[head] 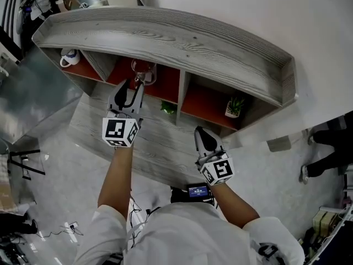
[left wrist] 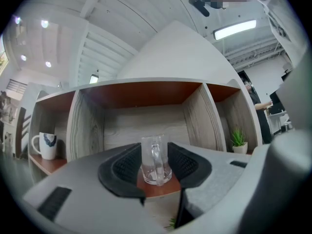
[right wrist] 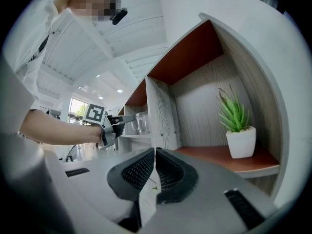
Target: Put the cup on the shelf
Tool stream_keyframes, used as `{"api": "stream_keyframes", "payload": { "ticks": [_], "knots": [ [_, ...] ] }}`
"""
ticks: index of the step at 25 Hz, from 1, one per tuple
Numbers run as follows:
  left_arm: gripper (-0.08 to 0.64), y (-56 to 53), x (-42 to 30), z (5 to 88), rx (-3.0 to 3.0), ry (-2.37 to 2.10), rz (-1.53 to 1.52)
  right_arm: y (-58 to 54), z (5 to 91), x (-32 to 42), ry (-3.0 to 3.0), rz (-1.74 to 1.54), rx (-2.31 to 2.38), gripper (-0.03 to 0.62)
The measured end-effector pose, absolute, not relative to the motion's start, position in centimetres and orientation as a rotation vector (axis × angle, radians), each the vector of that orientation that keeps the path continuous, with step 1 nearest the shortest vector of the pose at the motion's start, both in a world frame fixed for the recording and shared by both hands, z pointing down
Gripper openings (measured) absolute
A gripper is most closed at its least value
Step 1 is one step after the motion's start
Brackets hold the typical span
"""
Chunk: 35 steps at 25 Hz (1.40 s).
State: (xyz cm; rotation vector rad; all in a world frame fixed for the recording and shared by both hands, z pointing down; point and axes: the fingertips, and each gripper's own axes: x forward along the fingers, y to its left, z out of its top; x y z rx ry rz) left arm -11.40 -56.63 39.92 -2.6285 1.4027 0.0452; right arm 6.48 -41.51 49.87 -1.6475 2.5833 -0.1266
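A clear glass cup [head: 144, 70] with a handle stands upright on the red-brown floor of the middle compartment of the grey wooden shelf [head: 165, 35]. In the left gripper view the cup [left wrist: 156, 160] sits between the black pads of my left gripper [left wrist: 156, 168], its handle facing the camera. The jaws stand apart on either side of it, and the pads do not press on the glass. My left gripper [head: 136, 85] reaches into that compartment. My right gripper [head: 203, 132] hovers over the table before the shelf, shut with nothing between its jaws [right wrist: 154, 167].
A white mug [head: 69, 57] stands in the left compartment. A small potted plant [head: 234, 106] stands in the right one. Something green [head: 168, 107] lies on the grey table [head: 160, 148] near the shelf's divider. Cables lie on the floor to the left.
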Motion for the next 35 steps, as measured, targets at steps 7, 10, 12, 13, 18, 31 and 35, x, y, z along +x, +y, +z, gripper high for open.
{"api": "stream_keyframes", "payload": {
  "ticks": [7,10,12,13,18,31,35],
  "knots": [
    [0.176,-53.6,-13.2,36.6,-2.544,1.437,0.11,-40.1,48.8,6.6,2.58,-0.094,-1.632,0.035],
    [0.143,-51.5,-13.9,35.3,-2.522,1.445,0.132,-39.3,48.3,6.8,2.575,-0.077,-1.626,0.035],
    [0.115,-49.9,-14.6,34.8,-2.516,1.45,0.139,-38.6,47.9,6.8,2.574,-0.063,-1.62,0.035],
    [0.1,-49.0,-14.9,34.7,-2.513,1.452,0.141,-38.3,47.6,6.7,2.578,-0.053,-1.613,0.035],
    [0.039,-44.2,-16.7,35.2,-2.506,1.475,0.119,-36.6,46.0,5.9,2.591,0.006,-1.574,0.035],
    [0.009,-31.5,-21.0,38.3,-2.554,1.513,0.059,-28.5,44.3,1.6,2.664,0.079,-1.543,0.035],
    [0.009,-27.5,-22.4,39.7,-2.571,1.533,0.041,-25.5,44.3,1.0,2.677,0.099,-1.549,0.035]
  ]
}}
